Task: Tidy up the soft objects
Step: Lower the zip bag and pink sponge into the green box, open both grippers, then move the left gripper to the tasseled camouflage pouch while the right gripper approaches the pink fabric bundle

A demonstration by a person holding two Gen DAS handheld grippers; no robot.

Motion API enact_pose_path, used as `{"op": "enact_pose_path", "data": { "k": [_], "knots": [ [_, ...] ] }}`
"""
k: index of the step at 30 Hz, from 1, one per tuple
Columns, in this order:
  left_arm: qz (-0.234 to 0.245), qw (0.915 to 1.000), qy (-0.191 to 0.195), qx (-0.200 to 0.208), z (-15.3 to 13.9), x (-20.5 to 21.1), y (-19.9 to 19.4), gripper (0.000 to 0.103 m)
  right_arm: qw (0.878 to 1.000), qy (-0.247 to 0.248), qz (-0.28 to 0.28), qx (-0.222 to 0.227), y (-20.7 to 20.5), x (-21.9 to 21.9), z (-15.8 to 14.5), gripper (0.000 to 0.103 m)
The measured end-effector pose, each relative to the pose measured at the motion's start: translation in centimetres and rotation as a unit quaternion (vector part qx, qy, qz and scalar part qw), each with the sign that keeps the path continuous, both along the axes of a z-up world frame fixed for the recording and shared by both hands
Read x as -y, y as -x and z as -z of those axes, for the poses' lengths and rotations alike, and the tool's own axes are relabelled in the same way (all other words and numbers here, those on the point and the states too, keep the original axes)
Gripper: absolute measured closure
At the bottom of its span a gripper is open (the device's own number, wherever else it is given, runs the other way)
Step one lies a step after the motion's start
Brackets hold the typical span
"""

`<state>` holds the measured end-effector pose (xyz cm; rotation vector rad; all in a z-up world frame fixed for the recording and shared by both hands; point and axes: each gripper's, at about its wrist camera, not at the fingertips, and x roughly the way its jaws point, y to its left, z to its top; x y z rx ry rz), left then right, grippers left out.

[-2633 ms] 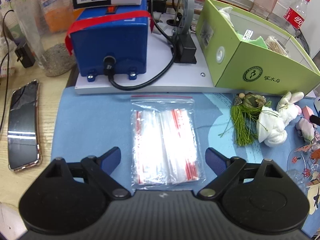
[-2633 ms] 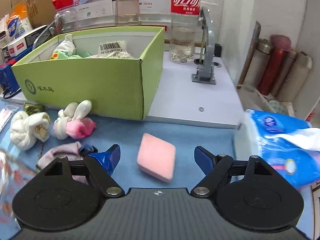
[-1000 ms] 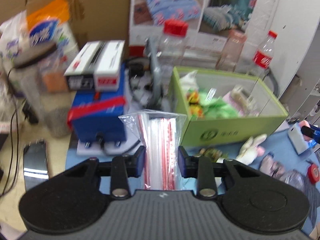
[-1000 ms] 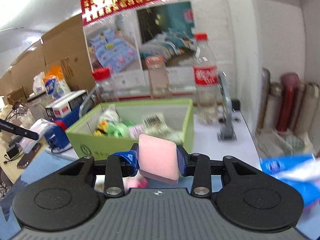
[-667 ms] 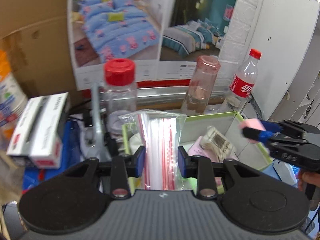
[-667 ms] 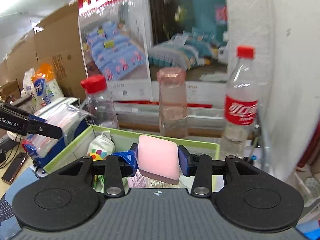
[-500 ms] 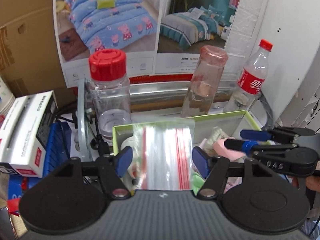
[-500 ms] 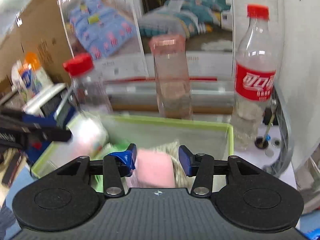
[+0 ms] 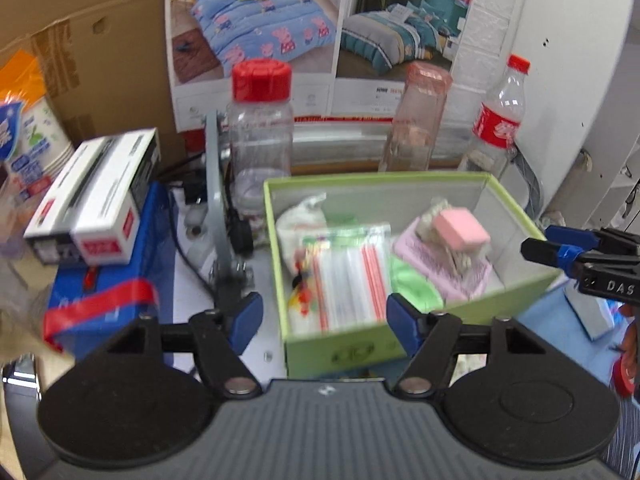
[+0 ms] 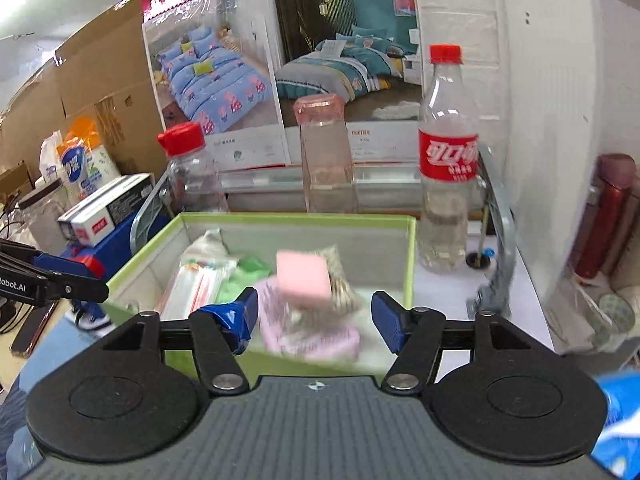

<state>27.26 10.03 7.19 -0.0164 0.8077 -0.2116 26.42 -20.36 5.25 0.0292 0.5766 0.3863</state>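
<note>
Inside green cardboard box: squarish pink sponge, seemingly crinkly plastic bags

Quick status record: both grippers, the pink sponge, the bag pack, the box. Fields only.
left gripper: open, empty, above the near edge of the box
right gripper: open, empty, above the near edge of the box
green box: open top, on the white board
pink sponge: in the box, right side, lying on other items
bag pack: in the box, left of centre
bottles behind box: three, upright; red-capped jar, pink bottle, cola bottle
</note>
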Motion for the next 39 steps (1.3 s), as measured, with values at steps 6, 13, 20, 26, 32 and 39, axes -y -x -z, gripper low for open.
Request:
{"op": "enact_pose_path", "data": {
  "k": [6,13,20,26,32,39],
  "knots": [
    [-0.007,0.9998,-0.015,-0.012,1.8,0.0,5.0,0.033,1.000,-0.003,0.016,-0.018,4.6,1.6,1.5,0.050],
    [0.006,0.9997,-0.022,-0.004,1.8,0.2,8.0,0.033,0.999,0.013,0.044,-0.030,7.9,3.6,2.4,0.048],
    [0.013,0.9988,-0.047,0.002,2.1,0.7,8.2,0.032,0.996,-0.012,0.080,-0.039,8.0,5.4,4.8,0.046],
    [0.015,0.9968,-0.074,-0.026,4.1,1.0,6.0,0.032,0.992,-0.038,0.090,-0.085,6.3,6.5,8.0,0.046],
    [0.026,0.9936,-0.068,-0.087,6.8,1.9,2.4,0.032,0.991,-0.061,0.088,-0.077,5.6,6.7,8.6,0.045],
    [0.080,0.9886,-0.077,-0.102,7.2,4.3,0.5,0.032,0.992,-0.063,0.077,-0.078,4.9,6.0,8.6,0.045]
  ]
}}
